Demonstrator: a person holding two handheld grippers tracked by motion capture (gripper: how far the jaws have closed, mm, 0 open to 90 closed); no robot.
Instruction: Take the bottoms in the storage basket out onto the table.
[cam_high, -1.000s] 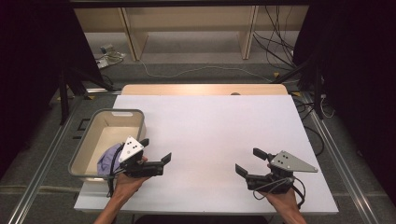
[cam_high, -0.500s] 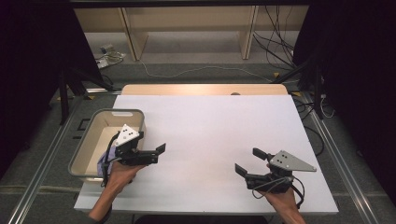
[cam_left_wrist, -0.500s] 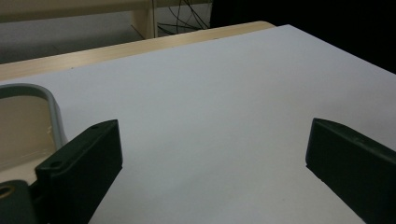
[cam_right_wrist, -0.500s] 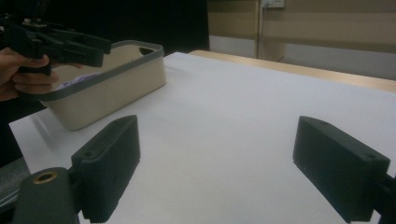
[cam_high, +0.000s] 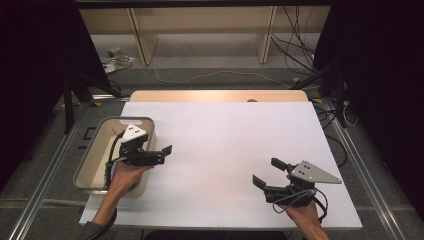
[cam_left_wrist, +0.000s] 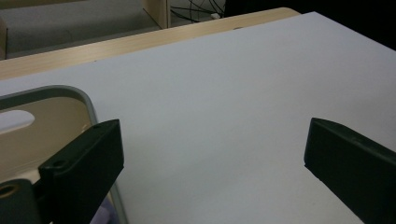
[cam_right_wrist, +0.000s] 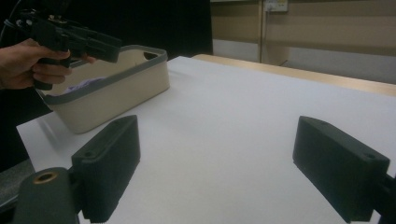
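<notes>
Surface: white table (cam_high: 220, 150), wooden far edge.
Bin: beige rectangular plastic bin with grey rim (cam_high: 92, 155), left edge, long axis front-to-back, purple cloth (cam_right_wrist: 81, 85) inside.
Left gripper (cam_high: 162, 154): above bin's right rim, jaws wide apart, empty.
Right gripper (cam_high: 267, 172): near front right corner, jaws wide apart, empty.

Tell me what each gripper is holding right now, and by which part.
Nothing is held. The left gripper is open above the bin edge, jaws apart and empty; the right gripper is open over the white table, also empty.

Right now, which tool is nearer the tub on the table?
Left. The left tool is held above the tub's right rim; the right tool hovers far across the white table.
</notes>
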